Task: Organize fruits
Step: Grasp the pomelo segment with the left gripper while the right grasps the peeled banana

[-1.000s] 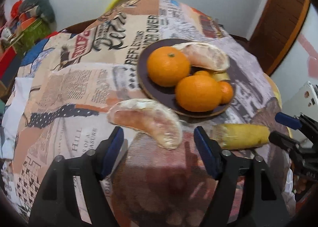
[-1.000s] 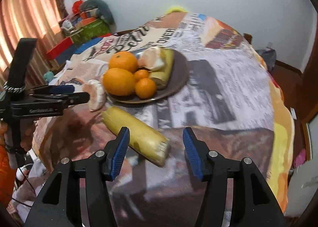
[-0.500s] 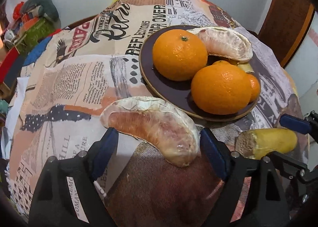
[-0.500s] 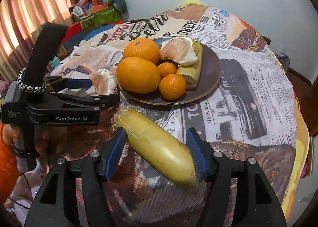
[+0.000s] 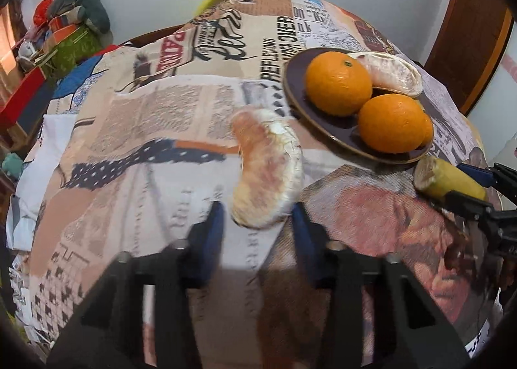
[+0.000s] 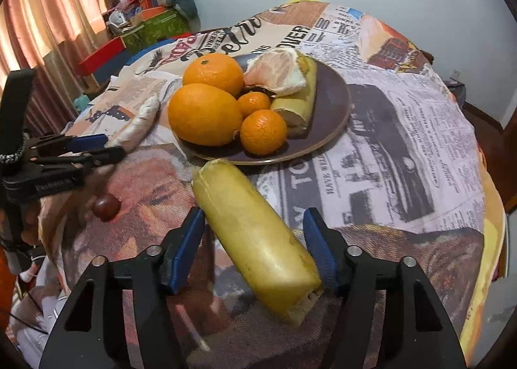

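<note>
Two hand-held tools at a round worktop (image 6: 420, 149) draped in a newspaper-print cloth, with the dark brown round plate (image 6: 336, 100) as landmark; the plate already carries two large oranges, two small mandarins, a peeled pale citrus segment and a piece of yellow banana; the left tool (image 5: 258, 223) is closing its blue pads about the near end of a peeled pinkish pomelo segment (image 5: 266, 168), which lies on the cloth just left of the plate, the right pad touching its skin, the left pad blurred so full contact cannot be told; the right tool (image 6: 255, 239) is also closing, with a thick yellow banana piece (image 6: 258, 239) between its pads, just in front of the plate, the right pad against it and a gap at the left; to do the grasp well, each tool should probably squeeze only lightly, since both fruits look soft, then lift clear of the rim before setting down on bare plate.
</note>
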A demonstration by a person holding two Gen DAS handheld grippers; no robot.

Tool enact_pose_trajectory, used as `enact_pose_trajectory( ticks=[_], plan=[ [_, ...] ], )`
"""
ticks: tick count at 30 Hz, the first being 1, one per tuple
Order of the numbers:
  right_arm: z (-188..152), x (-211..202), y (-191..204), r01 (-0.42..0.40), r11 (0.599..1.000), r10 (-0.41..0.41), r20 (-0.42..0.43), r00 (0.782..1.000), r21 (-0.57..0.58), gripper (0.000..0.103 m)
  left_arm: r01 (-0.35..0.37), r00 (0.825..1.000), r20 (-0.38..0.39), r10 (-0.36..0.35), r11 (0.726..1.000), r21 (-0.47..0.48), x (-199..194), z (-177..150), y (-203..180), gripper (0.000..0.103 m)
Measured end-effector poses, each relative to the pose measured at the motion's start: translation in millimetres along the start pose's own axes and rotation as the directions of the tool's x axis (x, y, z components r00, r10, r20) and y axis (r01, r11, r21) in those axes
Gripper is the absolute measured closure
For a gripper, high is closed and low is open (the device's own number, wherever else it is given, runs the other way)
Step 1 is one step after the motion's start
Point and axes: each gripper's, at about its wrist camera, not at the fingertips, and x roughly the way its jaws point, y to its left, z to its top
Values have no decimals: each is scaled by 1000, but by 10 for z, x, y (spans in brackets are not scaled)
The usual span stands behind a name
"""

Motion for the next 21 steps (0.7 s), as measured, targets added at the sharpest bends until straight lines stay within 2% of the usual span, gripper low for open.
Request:
enact_pose_trajectory(
  ticks=[2, 6, 8, 9, 15, 17, 21],
  plan=[
    [-21, -40, -37, 6, 1000, -6, 0, 1000, 15, 50, 23, 1000, 3, -23, 1000, -12, -40, -33, 55, 67],
    [-81, -131, -129, 24, 998, -24, 0, 1000, 50, 58, 20, 1000, -1, -20, 1000, 2, -118, -107, 54, 69],
    [-119, -183, -188, 33, 997, -33, -2, 999, 70, 60, 24, 1000, -9, -24, 1000, 13, -174, -159, 56, 77],
    [-139, -208, -212, 36, 996, -36, -2, 999, 79, 61, 30, 999, -17, -30, 999, 15, -205, -193, 66, 85],
    [-204, -296, -268, 46, 994, -45, -14, 999, 98, 64, 57, 998, -35, -57, 998, -8, -367, -314, 187, 86],
    [-203, -322, -284, 35, 994, -35, -7, 999, 105, 64, 77, 996, -35, -78, 997, -28, -390, -285, 218, 85],
    [-113, -405, -301, 7, 993, -11, 31, 999, 118, 64, 74, 997, -27, -75, 997, -35, -351, -156, 190, 63]
  ],
)
